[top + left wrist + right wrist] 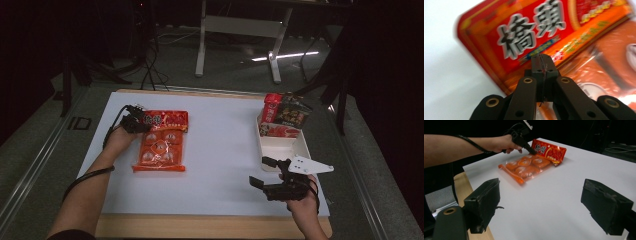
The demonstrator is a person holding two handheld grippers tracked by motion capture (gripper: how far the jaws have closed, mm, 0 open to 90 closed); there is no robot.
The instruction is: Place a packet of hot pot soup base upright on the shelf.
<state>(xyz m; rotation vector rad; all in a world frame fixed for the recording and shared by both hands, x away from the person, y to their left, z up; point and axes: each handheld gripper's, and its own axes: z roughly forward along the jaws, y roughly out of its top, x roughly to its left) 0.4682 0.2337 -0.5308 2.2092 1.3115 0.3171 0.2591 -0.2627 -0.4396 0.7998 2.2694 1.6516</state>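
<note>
An orange snack packet [160, 147] with a red header lies on the left of the white table [225, 145]. My left gripper [137, 121] is at the header's near-left corner, jaws pressed together. In the left gripper view the gripper [541, 58] pinches the red header [524, 32], and a thin red strip shows in the seam. From the right gripper view the packet [529, 167] has its header end tilted up under that gripper. My right gripper [262, 172] hovers at the front right with jaws wide apart. Nothing lies between them in its own view [541, 205].
A white bin [300, 145] stands at the right of the table with red and dark packets [282, 117] upright in its far end. The wooden table edge [200, 225] runs along the front. A white frame's legs [202, 45] stand on the floor behind.
</note>
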